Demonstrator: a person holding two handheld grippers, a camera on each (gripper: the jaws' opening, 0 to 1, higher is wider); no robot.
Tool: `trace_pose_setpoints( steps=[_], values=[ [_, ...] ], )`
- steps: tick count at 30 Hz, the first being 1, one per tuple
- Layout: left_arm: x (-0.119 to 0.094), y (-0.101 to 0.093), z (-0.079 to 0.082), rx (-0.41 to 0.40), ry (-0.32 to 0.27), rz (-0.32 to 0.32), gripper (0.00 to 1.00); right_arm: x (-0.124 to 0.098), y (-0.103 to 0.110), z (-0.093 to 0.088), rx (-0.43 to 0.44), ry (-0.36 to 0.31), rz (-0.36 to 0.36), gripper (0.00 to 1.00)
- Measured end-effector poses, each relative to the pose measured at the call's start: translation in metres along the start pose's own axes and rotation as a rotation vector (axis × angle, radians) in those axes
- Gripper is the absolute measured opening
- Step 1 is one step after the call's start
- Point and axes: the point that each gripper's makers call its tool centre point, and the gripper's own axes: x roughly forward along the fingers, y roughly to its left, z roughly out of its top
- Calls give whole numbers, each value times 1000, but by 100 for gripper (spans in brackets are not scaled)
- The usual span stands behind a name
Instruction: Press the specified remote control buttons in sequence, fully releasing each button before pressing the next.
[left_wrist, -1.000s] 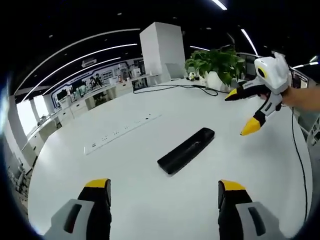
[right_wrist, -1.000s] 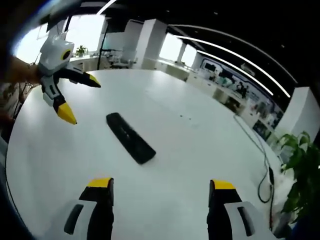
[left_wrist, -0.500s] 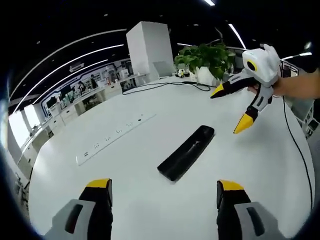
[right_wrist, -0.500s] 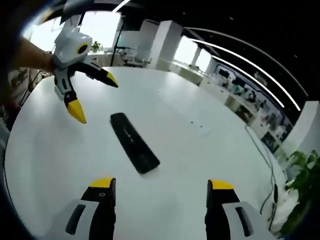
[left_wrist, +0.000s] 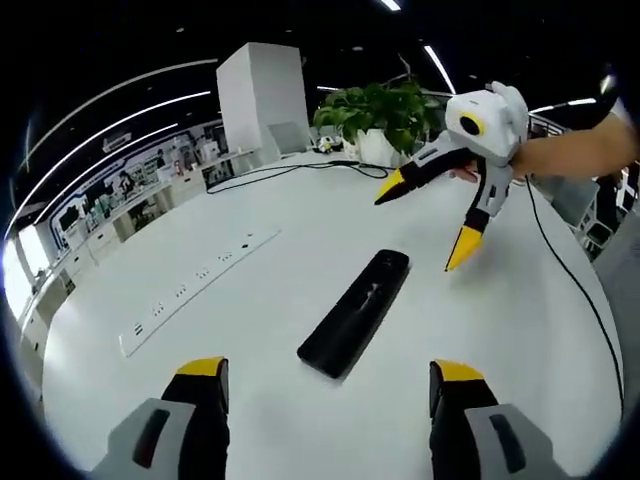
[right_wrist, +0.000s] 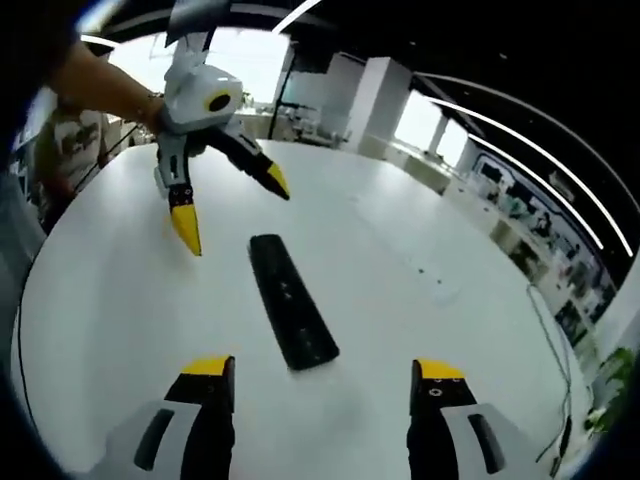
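Left gripper view: a white table (left_wrist: 250, 330) is spanning most of the frame, from the bottom edge up to the centre. A white pillar (left_wrist: 260, 100) is standing at upper centre-left, with a plant (left_wrist: 375, 105) to its right at the table's far edge. A black cable (left_wrist: 565, 290) is running down the right side of the table, and a row of sockets (left_wrist: 195, 285) is lying flush in the table at centre-left. The remote (left_wrist: 355, 312) is lying flat on the table at centre frame, one end pointing to the upper right. The right gripper (left_wrist: 425, 220) is hanging at upper right, a hand (left_wrist: 560, 160) holding it, its jaws spread wide and empty, yellow tips pointing down toward the remote's far end without touching it. The left gripper (left_wrist: 325, 385) is showing its two jaws at the bottom edge, set wide apart and holding nothing, with the remote just beyond the gap.

Right gripper view: the table (right_wrist: 420, 300) is again covering most of the frame. The remote (right_wrist: 292, 315) is lying at centre, lengthwise up the frame. The left gripper (right_wrist: 230, 205) is hanging at upper left, jaws wide, tips just beyond the remote's far end. The right gripper (right_wrist: 320, 385) is showing wide, empty jaws at the bottom.
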Motion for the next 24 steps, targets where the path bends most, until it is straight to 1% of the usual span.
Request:
trace_pose_setpoints(
  steps=[1,3,4,6,8,10,14,19,21,22,24],
  values=[
    [1,1,0,2,1,-3,84,2,-2,-1,-11,0,4,69],
    [3,4,1,2,4,-6,83,4,-5,-2,-5,0,12,68],
    [4,4,2,-5,-4,-16,82,5,-6,-2,3,-7,18,68],
    [5,4,2,-7,-2,-24,81,7,-3,-2,8,-13,36,67],
    [7,0,4,12,-14,-57,81,6,2,-1,4,-16,46,66],
    [9,0,3,10,-11,-70,81,8,5,0,-3,-24,77,65],
    [13,-3,6,1,-26,-115,80,13,6,0,-36,-25,102,63],
    [17,-4,5,20,-18,-145,76,16,5,3,-40,-34,129,61],
    [19,-4,7,28,-24,-168,75,17,7,4,-40,-40,158,60],
    [19,-7,9,34,-25,-176,75,18,7,4,-42,-40,167,59],
    [20,-8,10,39,-28,-186,74,21,7,3,-48,-33,188,58]
  ],
)
